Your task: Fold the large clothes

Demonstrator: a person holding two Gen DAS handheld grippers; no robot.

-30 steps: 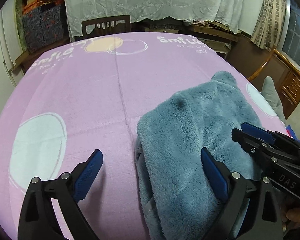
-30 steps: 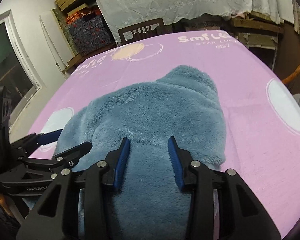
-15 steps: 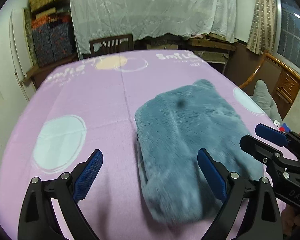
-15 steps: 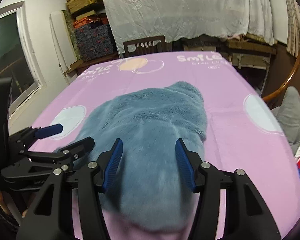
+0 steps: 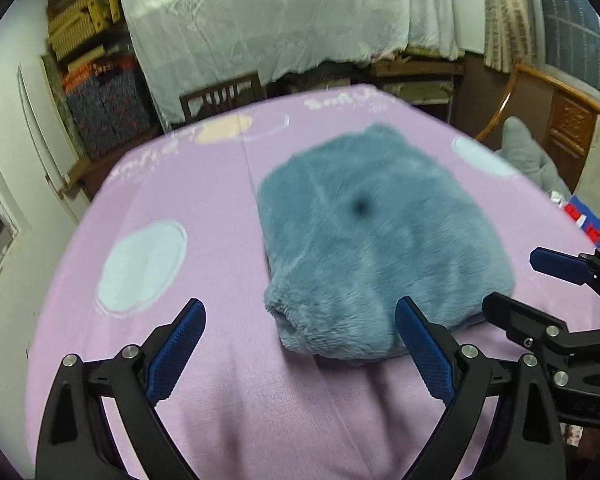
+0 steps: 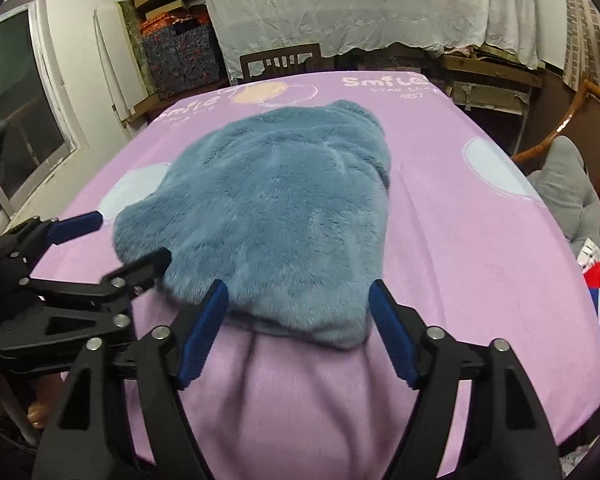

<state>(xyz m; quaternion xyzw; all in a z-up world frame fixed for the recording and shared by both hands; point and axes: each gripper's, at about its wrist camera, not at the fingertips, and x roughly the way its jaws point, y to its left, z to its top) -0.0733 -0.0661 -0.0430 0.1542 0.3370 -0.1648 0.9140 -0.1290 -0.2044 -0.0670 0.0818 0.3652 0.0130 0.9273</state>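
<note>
a folded, fluffy blue-grey garment [image 5: 380, 240] is lying in a compact bundle on the lilac sheet [image 5: 180, 200], near the middle and close to its near edge. the left gripper [image 5: 300, 344] is hovering just short of the bundle's near left corner with its jaws spread wide and gripping nothing. the right gripper [image 6: 300, 320] is sitting at the near edge, its jaws opening, their blue pads [image 6: 202, 330] flanking the fleece without pressing on it.

Black plastic left claw [image 5: 300, 344], right claw [image 6: 300, 320], blue ribbed pads, silver screws
</note>
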